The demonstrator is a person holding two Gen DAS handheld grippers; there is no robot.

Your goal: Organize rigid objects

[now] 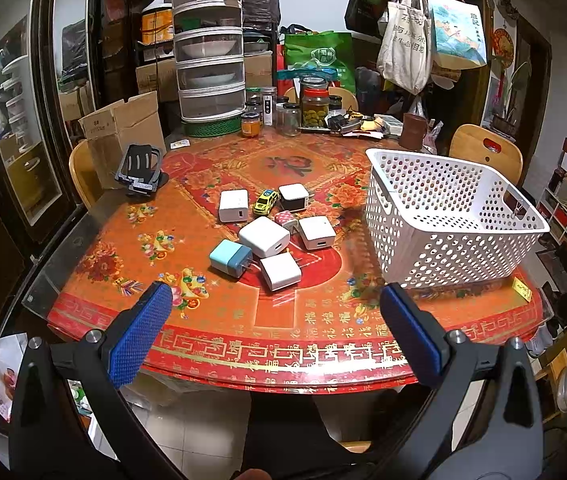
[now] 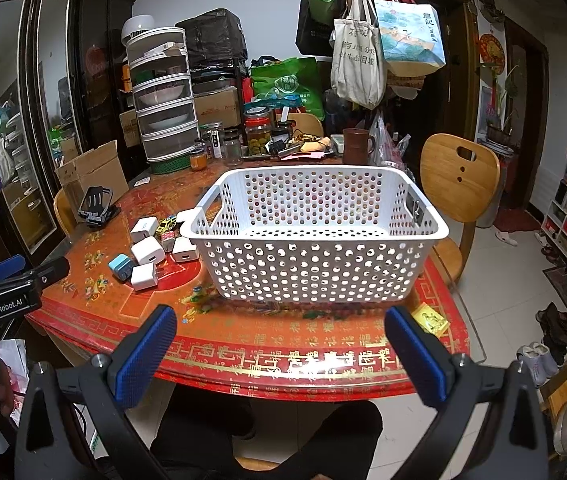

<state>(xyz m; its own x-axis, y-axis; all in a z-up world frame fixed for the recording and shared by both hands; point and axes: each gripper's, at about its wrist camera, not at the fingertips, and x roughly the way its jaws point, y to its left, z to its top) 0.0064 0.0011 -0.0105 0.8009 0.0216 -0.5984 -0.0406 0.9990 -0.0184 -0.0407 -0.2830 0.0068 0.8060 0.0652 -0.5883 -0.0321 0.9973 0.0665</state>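
Observation:
Several white wall chargers (image 1: pixel 264 236) lie in a cluster on the red round table (image 1: pixel 211 344), with a blue and teal charger (image 1: pixel 229 258), a pink dotted charger (image 1: pixel 284 219) and a yellow toy car (image 1: pixel 265 201). The cluster also shows in the right wrist view (image 2: pixel 148 251). An empty white perforated basket (image 1: pixel 449 216) (image 2: pixel 315 240) stands to their right. My left gripper (image 1: pixel 273 304) is open and empty above the table's front edge, short of the chargers. My right gripper (image 2: pixel 281 332) is open and empty in front of the basket.
A black phone stand (image 1: pixel 141 168) sits at the table's left. Jars (image 1: pixel 315 106), a stacked food cover (image 1: pixel 209 56) and a brown mug (image 1: pixel 413 130) crowd the far side. Wooden chairs (image 2: pixel 459 176) stand around. A yellow card (image 2: pixel 431 318) lies near the front right edge.

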